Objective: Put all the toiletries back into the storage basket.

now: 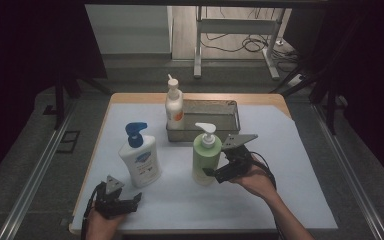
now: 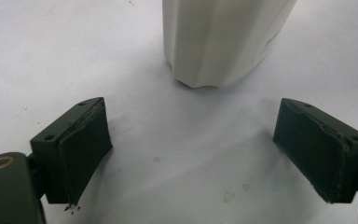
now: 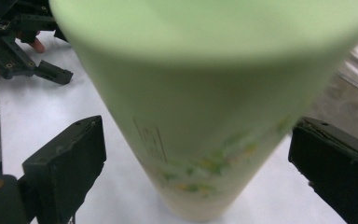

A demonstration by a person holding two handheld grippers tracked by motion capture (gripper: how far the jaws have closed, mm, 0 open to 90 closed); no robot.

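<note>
The green pump bottle (image 1: 204, 156) — pale green body, white pump head — stands upright near the middle of the desk (image 1: 280, 200), just in front of the metal tray (image 1: 228, 120). The right gripper (image 1: 215, 172) has its jaws apart on either side of the bottle's lower body, gaps showing on both sides. Its label (image 3: 200, 172) is blurred, unreadable. The left gripper (image 1: 137, 199), jaws wide apart, rests near the desk's front edge, before the white bottle with blue pump (image 1: 140, 157). Bare desk lies open to the right.
</note>
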